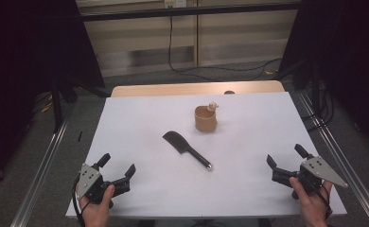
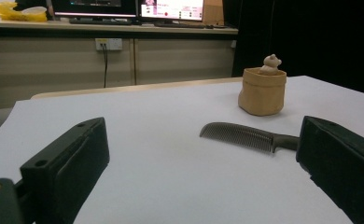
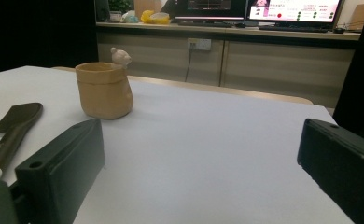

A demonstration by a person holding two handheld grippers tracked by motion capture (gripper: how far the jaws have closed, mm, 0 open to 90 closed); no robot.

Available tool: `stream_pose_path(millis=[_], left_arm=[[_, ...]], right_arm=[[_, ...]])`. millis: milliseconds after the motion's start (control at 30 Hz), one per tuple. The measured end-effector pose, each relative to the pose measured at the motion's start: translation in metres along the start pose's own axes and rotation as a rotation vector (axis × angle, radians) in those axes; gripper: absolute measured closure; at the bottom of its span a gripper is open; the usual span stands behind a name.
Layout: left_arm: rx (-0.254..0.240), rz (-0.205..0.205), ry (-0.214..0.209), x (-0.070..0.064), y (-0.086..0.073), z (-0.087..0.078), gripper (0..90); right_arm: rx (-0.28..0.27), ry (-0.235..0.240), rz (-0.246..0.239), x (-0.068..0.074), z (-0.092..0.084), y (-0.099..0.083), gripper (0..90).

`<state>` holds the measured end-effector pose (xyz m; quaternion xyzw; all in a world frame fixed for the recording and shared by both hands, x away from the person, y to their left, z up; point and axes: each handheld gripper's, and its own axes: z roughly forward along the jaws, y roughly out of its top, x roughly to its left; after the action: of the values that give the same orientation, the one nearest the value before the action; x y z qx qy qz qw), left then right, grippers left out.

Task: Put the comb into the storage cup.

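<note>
a small tan pot with soft, bag-like folded walls stands upright on the white table top, past the middle toward the far edge. a small pale figurine sits at its far rim, head above the edge; in the left gripper view the same figurine pokes out of the pot at the top. what else the pot holds cannot be told, as its inside is hidden. a black plastic comb with a slim handle lies flat near the middle of the table, just in front of the pot but apart from it, toothed end toward the far left, handle end toward the near right; the left gripper view shows its teeth. the left gripper sits at the near left corner in the person's hand, jaws spread apart with nothing between them, well apart from the comb. the right gripper sits at the near right corner, jaws likewise wide apart and empty. the right gripper view shows the pot to its left and the comb at the left edge.
</note>
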<state>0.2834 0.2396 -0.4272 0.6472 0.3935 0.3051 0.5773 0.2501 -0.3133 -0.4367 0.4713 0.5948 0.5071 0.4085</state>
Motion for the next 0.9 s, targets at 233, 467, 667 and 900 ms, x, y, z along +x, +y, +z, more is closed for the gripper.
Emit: stream_pose_path(millis=[233, 467, 667, 900], left_arm=[[0.003, -0.006, 0.001, 0.000, 0.000, 0.001, 2.8], [0.016, 0.001, 0.000, 0.000, -0.001, 0.003, 2.8], [0.021, 0.002, -0.004, -0.002, -0.002, 0.003, 2.8], [0.015, 0.001, 0.008, -0.004, -0.003, 0.002, 2.8]], right_arm=[[0.005, 0.042, -0.007, 0.000, 0.003, -0.001, 1.5], [0.003, 0.083, -0.014, 0.002, 0.005, -0.001, 0.0], [-0.001, 0.100, -0.023, 0.009, 0.007, 0.000, 0.0], [0.022, 0.135, 0.005, 0.016, 0.012, 0.000, 0.0]])
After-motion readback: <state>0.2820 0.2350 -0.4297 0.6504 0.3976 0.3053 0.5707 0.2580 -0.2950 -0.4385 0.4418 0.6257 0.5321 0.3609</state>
